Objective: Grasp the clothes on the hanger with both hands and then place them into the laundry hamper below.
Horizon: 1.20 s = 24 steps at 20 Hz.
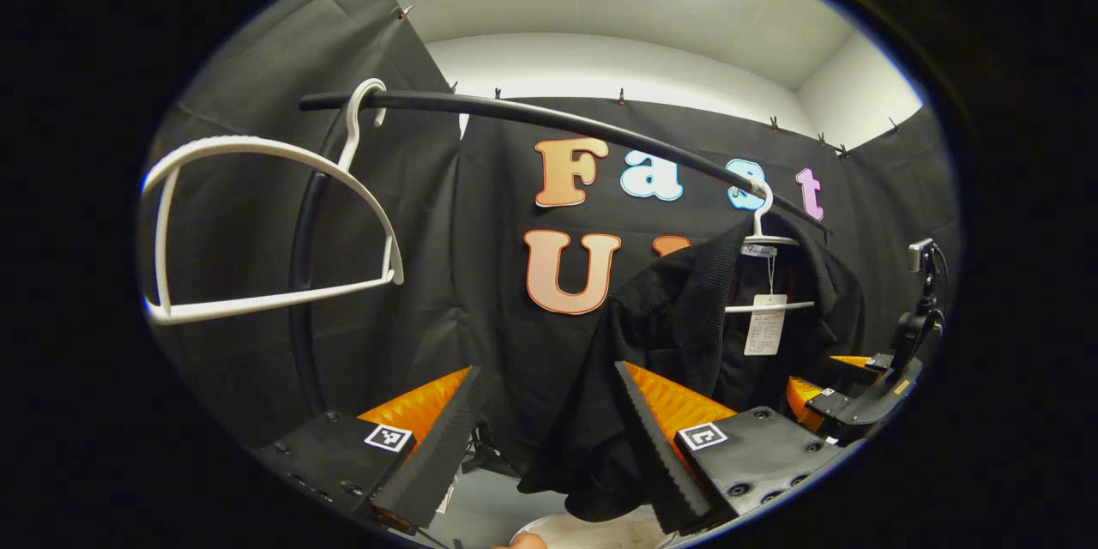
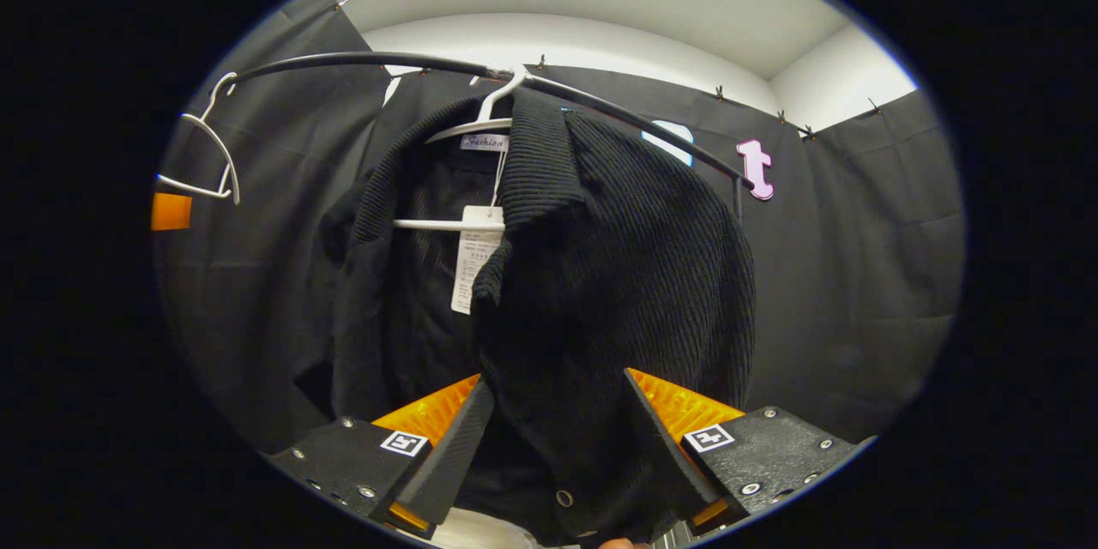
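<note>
The left gripper view looks slightly upward from farther back, with the black ribbed knit garment (image 1: 686, 334) at four o'clock. The right gripper view faces that garment (image 2: 592, 274) close, dead centre. Both share the black curved hanging rail (image 1: 558, 116).

Black ribbed garment (image 2: 600, 274) hangs on white hanger (image 2: 480, 124), tag showing.

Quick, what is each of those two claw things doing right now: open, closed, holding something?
Left gripper: jaws open, holding nothing; the black garment hangs ahead.
Right gripper: jaws open around the garment's lower part, not clamped.
</note>
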Each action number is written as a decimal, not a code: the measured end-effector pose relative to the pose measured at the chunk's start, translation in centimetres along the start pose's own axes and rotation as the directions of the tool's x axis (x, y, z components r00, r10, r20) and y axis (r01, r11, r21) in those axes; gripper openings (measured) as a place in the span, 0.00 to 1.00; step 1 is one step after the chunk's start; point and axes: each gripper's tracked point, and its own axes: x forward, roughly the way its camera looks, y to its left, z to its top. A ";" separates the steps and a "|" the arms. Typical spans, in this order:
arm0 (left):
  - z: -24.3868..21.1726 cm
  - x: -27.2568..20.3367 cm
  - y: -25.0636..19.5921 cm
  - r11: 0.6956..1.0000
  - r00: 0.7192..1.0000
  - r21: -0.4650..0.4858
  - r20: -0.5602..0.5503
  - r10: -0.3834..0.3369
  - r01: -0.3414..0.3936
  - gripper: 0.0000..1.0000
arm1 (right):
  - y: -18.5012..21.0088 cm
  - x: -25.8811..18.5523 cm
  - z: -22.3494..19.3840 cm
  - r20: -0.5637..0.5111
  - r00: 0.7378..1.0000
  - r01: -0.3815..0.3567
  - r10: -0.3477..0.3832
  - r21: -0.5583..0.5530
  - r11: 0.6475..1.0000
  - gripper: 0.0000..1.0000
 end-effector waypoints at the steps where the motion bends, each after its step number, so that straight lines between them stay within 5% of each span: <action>1: -0.1 0.1 0.1 1.000 1.000 0.001 -0.001 0.000 0.000 0.94 | -0.2 0.3 0.0 0.005 1.000 0.012 -0.012 -0.007 1.000 0.93; 7: -1.0 0.6 -0.9 1.000 1.000 0.010 -0.013 -0.009 0.010 0.94 | -2.5 2.1 0.2 0.001 0.998 0.059 -0.059 0.037 0.998 0.93; 12: -1.3 0.7 -3.5 0.999 0.999 0.011 -0.016 -0.046 0.046 0.97 | -3.2 3.8 0.5 -0.007 1.000 0.028 -0.028 0.103 0.994 0.97; 16: -2.0 1.3 -6.7 0.996 0.996 0.015 -0.019 -0.084 0.084 0.94 | -3.0 4.3 0.2 0.001 1.000 -0.011 0.011 0.100 0.995 0.87; 20: -3.6 2.9 -9.9 0.993 0.992 0.027 -0.035 -0.118 0.119 0.97 | -3.0 4.7 0.3 0.014 0.999 -0.052 0.051 0.120 0.991 0.41; 21: -4.2 3.3 -10.6 0.992 0.992 0.031 -0.039 -0.123 0.124 0.94 | -3.0 4.7 0.3 0.013 0.998 -0.063 0.062 0.133 0.989 0.46; 23: -5.4 4.6 -11.8 0.990 0.990 0.039 -0.046 -0.132 0.134 0.94 | -3.1 4.8 0.2 0.007 0.997 -0.074 0.073 0.152 0.986 0.15; 24: -6.0 5.3 -12.3 0.990 0.989 0.040 -0.051 -0.137 0.139 0.94 | -3.1 4.5 0.2 0.008 0.997 -0.083 0.082 0.157 0.984 0.17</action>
